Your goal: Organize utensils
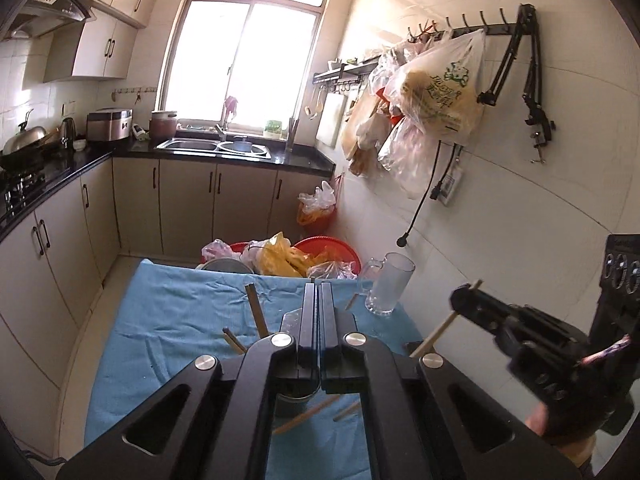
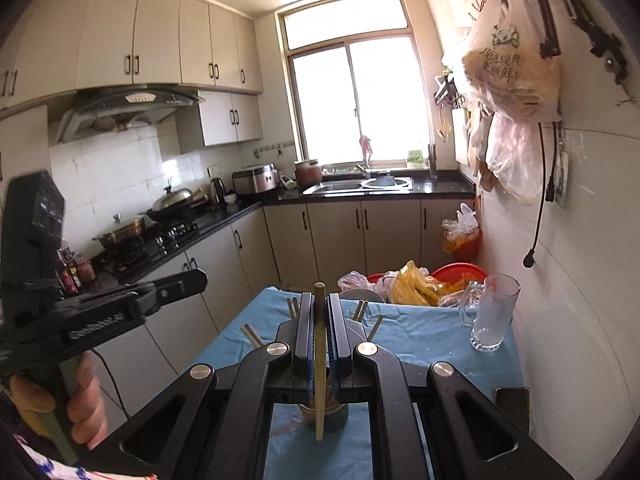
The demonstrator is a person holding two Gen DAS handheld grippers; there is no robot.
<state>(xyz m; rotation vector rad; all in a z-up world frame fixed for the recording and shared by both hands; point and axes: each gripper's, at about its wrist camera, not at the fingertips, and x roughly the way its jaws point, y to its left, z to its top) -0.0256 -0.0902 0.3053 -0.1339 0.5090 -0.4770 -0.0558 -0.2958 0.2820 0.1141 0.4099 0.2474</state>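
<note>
1. A chopstick (image 2: 319, 360) stands upright, pinched in the right tool (image 2: 319, 312) above a cup (image 2: 324, 414) near the counter's (image 2: 420, 340) front edge.
2. The left tool (image 1: 319, 304) is pressed together, holding nothing.
3. Loading step: next, likely lower it straight in, then release.

Materials / finish, kitchen desk scene

Blue cloth (image 1: 168, 312) over the desk: matt woven fabric, creased. Chopstick (image 2: 320, 344) in the right hand-held gripper (image 2: 319, 312): light wood or bamboo, dull finish; loose chopsticks (image 1: 256, 308) look the same. Both grippers incl. left hand-held gripper (image 1: 318, 304): black matt plastic, bright smooth metal pivot caps, blue ribbed pads on the right one. Mug (image 1: 390, 284): clear glass, slightly cloudy. Holder cup (image 2: 325, 416) looks like dull metal. Wall tiles (image 1: 520, 208): white, glossy.
</note>
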